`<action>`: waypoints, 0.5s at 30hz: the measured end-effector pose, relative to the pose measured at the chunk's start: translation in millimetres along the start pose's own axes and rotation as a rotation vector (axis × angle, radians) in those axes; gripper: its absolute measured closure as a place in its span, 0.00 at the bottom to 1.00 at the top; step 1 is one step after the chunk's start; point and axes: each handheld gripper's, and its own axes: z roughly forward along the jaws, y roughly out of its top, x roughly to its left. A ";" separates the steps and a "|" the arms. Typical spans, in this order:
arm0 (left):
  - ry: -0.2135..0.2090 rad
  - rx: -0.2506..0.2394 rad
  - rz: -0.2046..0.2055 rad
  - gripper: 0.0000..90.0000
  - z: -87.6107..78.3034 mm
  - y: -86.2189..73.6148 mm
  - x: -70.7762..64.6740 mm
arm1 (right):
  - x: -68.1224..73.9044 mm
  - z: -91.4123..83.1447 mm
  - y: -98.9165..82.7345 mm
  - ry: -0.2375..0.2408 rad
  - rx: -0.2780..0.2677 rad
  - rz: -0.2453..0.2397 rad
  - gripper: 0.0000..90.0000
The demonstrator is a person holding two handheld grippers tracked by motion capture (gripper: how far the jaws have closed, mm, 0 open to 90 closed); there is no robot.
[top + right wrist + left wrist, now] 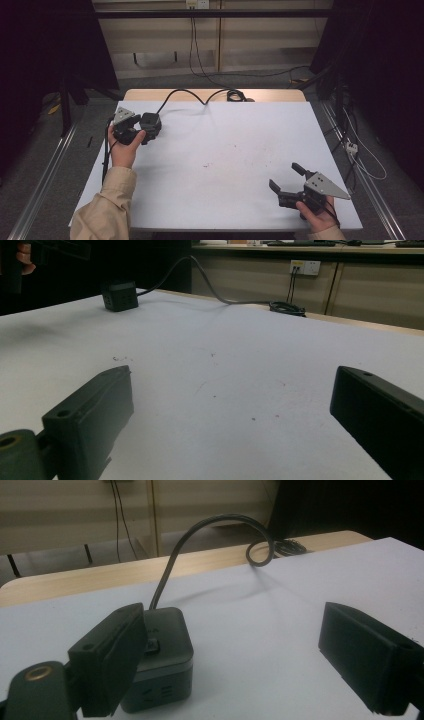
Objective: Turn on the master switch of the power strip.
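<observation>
Cube (pixel 160 660) half hidden behind left hand-held gripper (pixel 240 655) (jaws apart), cable (pixel 200 535) trailing off

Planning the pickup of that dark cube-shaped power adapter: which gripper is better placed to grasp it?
Left. The left gripper sits beside the power adapter, jaws open with one jaw against its side. The right gripper is open at the table's opposite near corner, far from it.

A lab: dark curtains (pixel 45 50) and floor rails (pixel 42 165) flank the white table (pixel 225 165).
</observation>
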 end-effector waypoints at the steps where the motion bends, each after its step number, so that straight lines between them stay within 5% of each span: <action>1: -0.001 -0.003 0.001 0.14 0.4 0.2 0.2 | -0.1 0.0 0.0 0.000 0.000 -0.001 0.03; 15: 0.021 0.019 0.006 0.29 5.1 1.3 6.0 | -0.8 -0.2 -0.1 -0.001 0.000 -0.003 0.04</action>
